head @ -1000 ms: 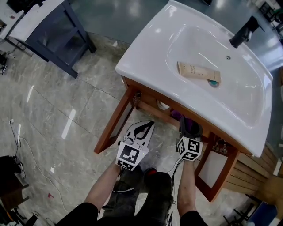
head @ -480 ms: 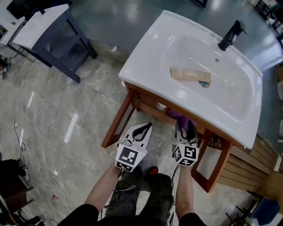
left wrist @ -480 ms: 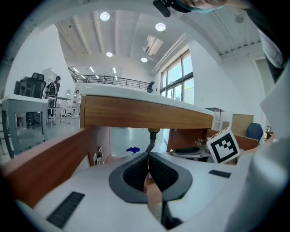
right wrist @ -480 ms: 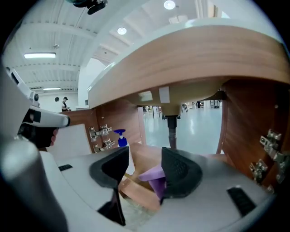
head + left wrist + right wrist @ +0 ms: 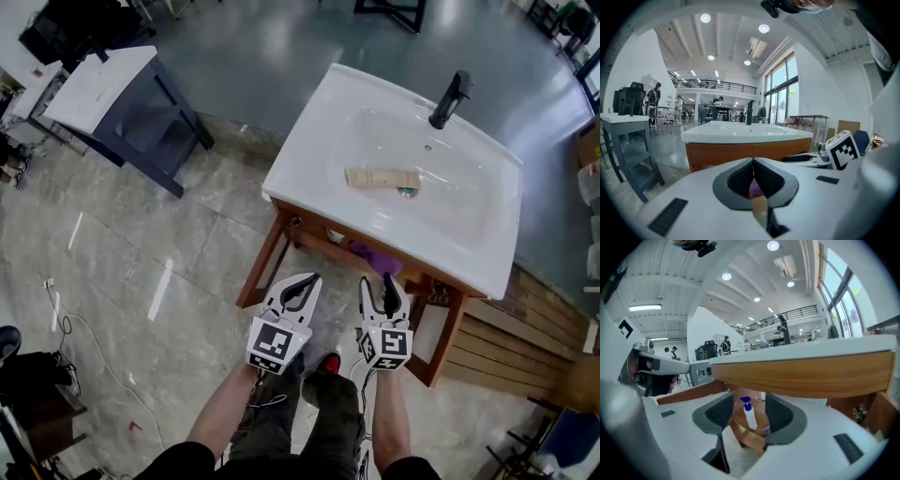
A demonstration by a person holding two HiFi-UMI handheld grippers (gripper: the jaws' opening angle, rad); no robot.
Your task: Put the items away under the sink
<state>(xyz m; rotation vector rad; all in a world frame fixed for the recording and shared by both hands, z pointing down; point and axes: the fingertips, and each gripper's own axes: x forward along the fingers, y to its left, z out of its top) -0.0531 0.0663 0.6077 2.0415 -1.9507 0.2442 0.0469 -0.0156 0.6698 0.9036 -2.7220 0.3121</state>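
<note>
**Near field.** Head view: two forearms enter from the bottom edge, the body behind them cut off. The left gripper (image 5: 305, 281) and right gripper (image 5: 383, 283) are held side by side, apart, before the front edge of the sink (image 5: 302, 159). From above, neither claw's state can be made out. The left gripper view settles one: its pads are pressed together on nothing, and only a sliver of purple and of wood shows past them. The right gripper view settles the other: its jaws stand spread and empty.

**Middle field.** Framed between the spread jaws, well beyond them, a white spray bottle (image 5: 749, 414) with a blue head stands upright on the wooden shelf (image 5: 751, 440) under the sink, with a purple item (image 5: 766, 430) just beside it. In the head view the basin hides the bottle entirely, and only an edge of the purple item (image 5: 368, 253) shows below the front edge, inside the wooden frame (image 5: 262, 272).

**Far field.** A tan tube (image 5: 382, 178) lies flat in the middle of the basin, one end just beside the drain (image 5: 406, 192). The black faucet (image 5: 448, 100) stands at the back edge. Both gripper views look from below the rim, which hides the tube. A dark side table (image 5: 98, 89) with a white top stands well apart near the far left corner of the floor.
</note>
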